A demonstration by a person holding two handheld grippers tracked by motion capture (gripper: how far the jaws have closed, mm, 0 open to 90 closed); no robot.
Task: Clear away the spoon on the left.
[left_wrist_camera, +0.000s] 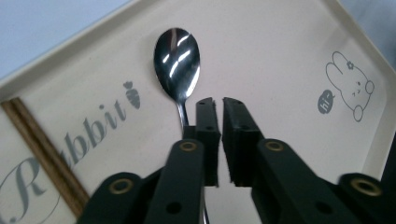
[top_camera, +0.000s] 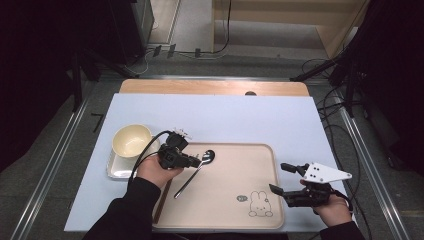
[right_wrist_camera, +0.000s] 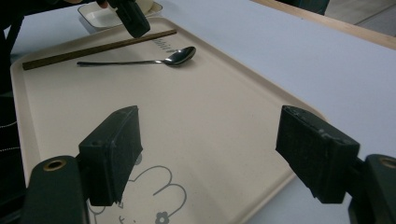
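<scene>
The spoon (top_camera: 195, 170) lies flat on the tray (top_camera: 225, 215) beside the chopsticks (right_wrist_camera: 98, 46), so setting it down looks done, with the left tongs (left_wrist_camera: 215, 105) pressed together empty just above its handle and the right tongs (right_wrist_camera: 224, 154) spread idle over the tray's near corner.

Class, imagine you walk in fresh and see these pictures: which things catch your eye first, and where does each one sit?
First comes the shiny metal spoon lying on the beige tray, near its left end beside a dark brown chopstick, with the left gripper shut just above its handle. Next, the rabbit drawing at the tray's near right corner, close to the open right gripper. Left of the tray, a cream bowl sits on a small white dish.
</scene>
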